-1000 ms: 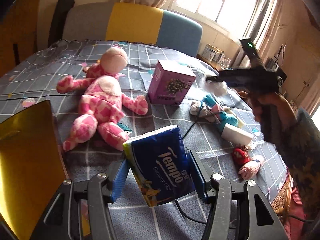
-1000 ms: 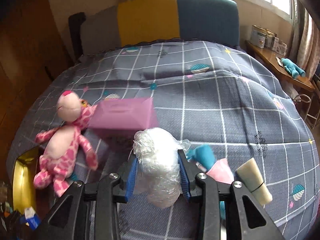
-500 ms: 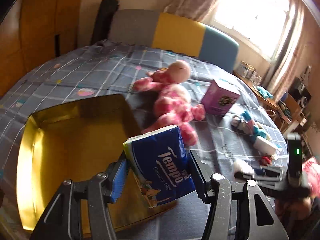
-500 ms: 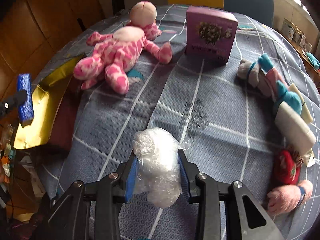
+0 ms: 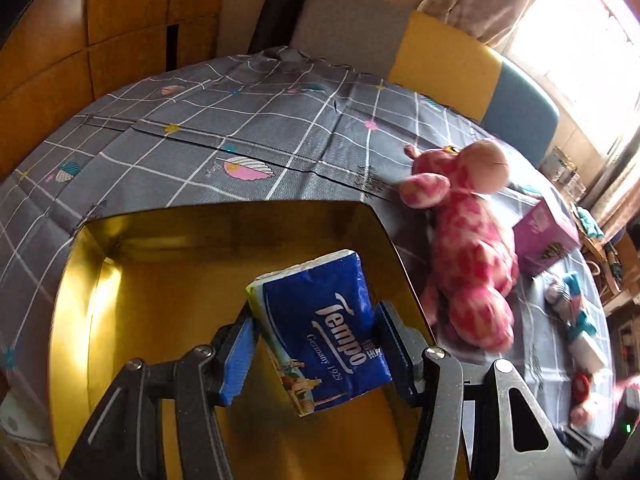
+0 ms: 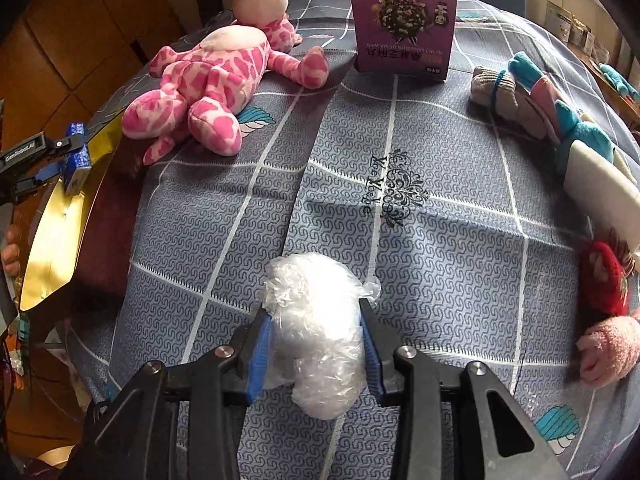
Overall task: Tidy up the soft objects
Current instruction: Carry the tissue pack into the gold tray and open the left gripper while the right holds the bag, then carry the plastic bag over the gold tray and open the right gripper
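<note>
Bedsheet [image 6: 400,240] grey, white-gridded, wood panelling [image 5: 120,40] behind, window [image 5: 580,40] perhaps curtained.

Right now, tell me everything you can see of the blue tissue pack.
The tissue pack is a soft rectangular packet in glossy blue film with white "Tempo" lettering, "Germany 1929" and a small picture at its lower end; a white edge shows at its top. It is tilted, clamped on both sides between the blue pads of the left gripper, and hangs over the open gold box. Only the pads appear to touch it. The right wrist view shows it small at the left edge.
</note>
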